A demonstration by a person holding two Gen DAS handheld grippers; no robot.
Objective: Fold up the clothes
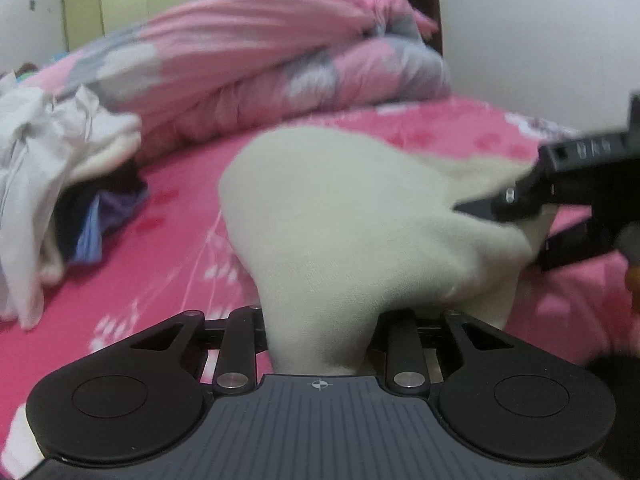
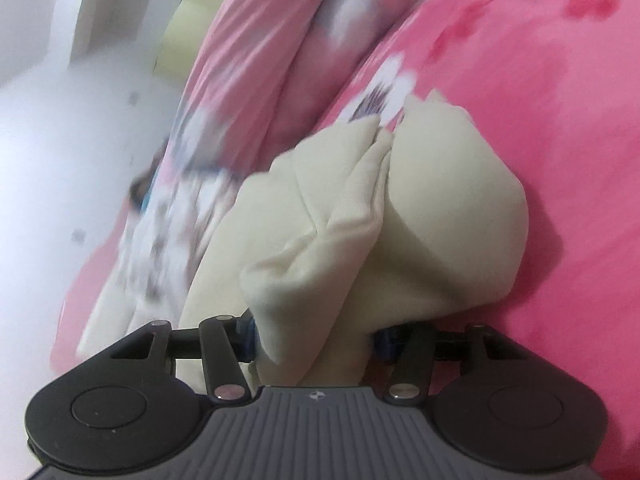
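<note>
A cream garment (image 1: pixel 340 216) is lifted in a bunch above the pink bed sheet (image 1: pixel 168 248). My left gripper (image 1: pixel 320 336) is shut on one bunched end; the cloth hides its fingertips. In the left wrist view my right gripper (image 1: pixel 532 216) comes in from the right edge and pinches the garment's other side. In the right wrist view the same cream garment (image 2: pixel 400 216) bulges in thick folds out of my right gripper (image 2: pixel 316 344), which is shut on it with the fingertips covered. The picture is tilted and blurred.
A pink and grey quilt (image 1: pixel 280 60) is heaped along the far side of the bed. A pile of white and dark clothes (image 1: pixel 60 184) lies at the left. White walls and a yellow-green wardrobe (image 1: pixel 120 4) stand behind.
</note>
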